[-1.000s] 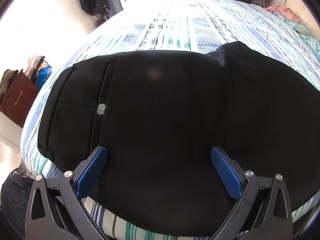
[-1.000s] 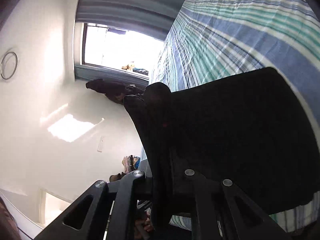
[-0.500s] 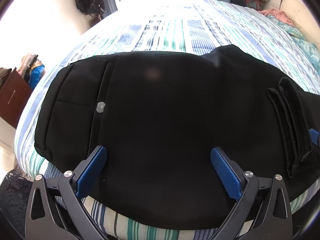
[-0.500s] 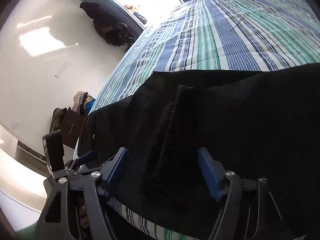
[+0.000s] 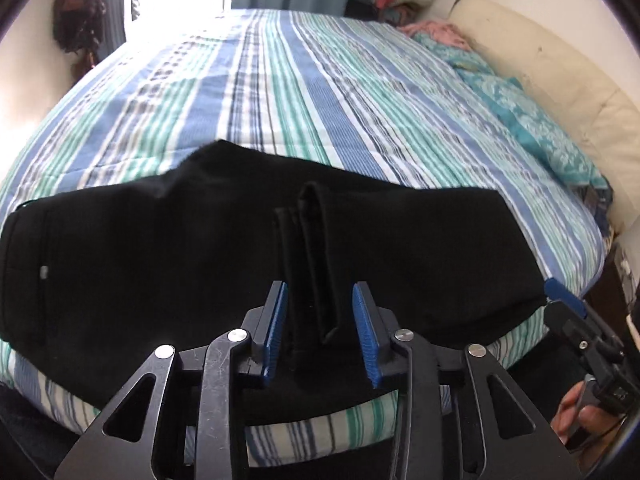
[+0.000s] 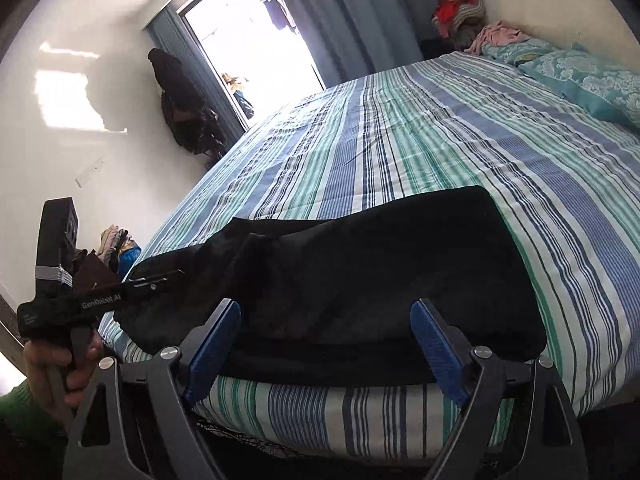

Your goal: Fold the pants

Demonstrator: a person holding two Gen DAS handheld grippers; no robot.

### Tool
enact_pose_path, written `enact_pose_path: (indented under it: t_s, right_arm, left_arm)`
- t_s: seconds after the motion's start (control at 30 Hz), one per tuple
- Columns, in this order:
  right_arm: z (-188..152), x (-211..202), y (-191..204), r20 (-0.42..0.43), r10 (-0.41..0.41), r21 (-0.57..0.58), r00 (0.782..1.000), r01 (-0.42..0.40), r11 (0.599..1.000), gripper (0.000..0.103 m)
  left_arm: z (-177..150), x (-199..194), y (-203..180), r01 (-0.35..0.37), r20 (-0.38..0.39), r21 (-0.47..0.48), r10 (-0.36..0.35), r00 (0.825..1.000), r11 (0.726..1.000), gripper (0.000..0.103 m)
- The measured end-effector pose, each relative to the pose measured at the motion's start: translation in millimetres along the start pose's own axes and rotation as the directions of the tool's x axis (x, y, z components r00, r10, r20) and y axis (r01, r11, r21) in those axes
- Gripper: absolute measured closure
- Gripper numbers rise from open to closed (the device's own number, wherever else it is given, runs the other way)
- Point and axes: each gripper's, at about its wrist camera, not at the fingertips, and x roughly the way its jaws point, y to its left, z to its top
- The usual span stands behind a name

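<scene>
Black pants (image 5: 160, 248) lie folded along the near edge of the striped bed (image 5: 304, 80); they also show in the right wrist view (image 6: 380, 272). The doubled leg hems (image 5: 312, 264) lie on top of the pants, between the pads of my left gripper (image 5: 320, 332). Its jaws stand narrowed around the hems with small gaps on both sides. My right gripper (image 6: 324, 348) is open and empty, over the folded right end at the bed's edge. It also shows at the right of the left wrist view (image 5: 568, 304).
Teal pillows (image 5: 532, 128) and a cream headboard (image 5: 560, 80) are at the right. Piled clothes (image 6: 460, 12) sit in the far corner. A dark bag (image 6: 184, 108) hangs on the left wall by the bright window (image 6: 256, 48).
My right gripper opened, let go of the leg hems and moved right to the folded end. My left gripper moved right to the hems and its jaws narrowed around them.
</scene>
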Motion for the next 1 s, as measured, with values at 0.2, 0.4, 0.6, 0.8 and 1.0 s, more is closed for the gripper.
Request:
enact_pose_path:
  t_s: [0.2, 0.4, 0.6, 0.8, 1.0]
  right_arm:
    - [2, -5, -1, 0.021, -0.004, 0.006, 1.000, 0.003, 1.000, 0.016]
    - [19, -12, -16, 0.080, -0.038, 0.040, 0.996, 0.034, 0.999, 0.016]
    - [7, 57, -77, -0.204, -0.014, 0.261, 0.979, 0.069, 0.963, 0.041]
    - [61, 40, -73, -0.158, -0.028, 0.189, 0.987, 0.058, 0.980, 0.041]
    - [116, 98, -126, -0.248, -0.052, 0.278, 0.967, 0.122, 0.953, 0.050]
  left_arm:
    - [-20, 17, -21, -0.087, -0.028, 0.024, 0.088, 0.996, 0.996, 0.101]
    - [-42, 10, -9, -0.100, -0.028, 0.070, 0.103, 0.994, 0.992, 0.100]
    - [-34, 20, -8, -0.094, -0.039, 0.052, 0.096, 0.995, 0.994, 0.098]
    - [-37, 21, -9, -0.099, -0.027, 0.062, 0.101, 0.995, 0.993, 0.098]
    - [-36, 21, -8, -0.100, -0.029, 0.062, 0.102, 0.994, 0.993, 0.098]
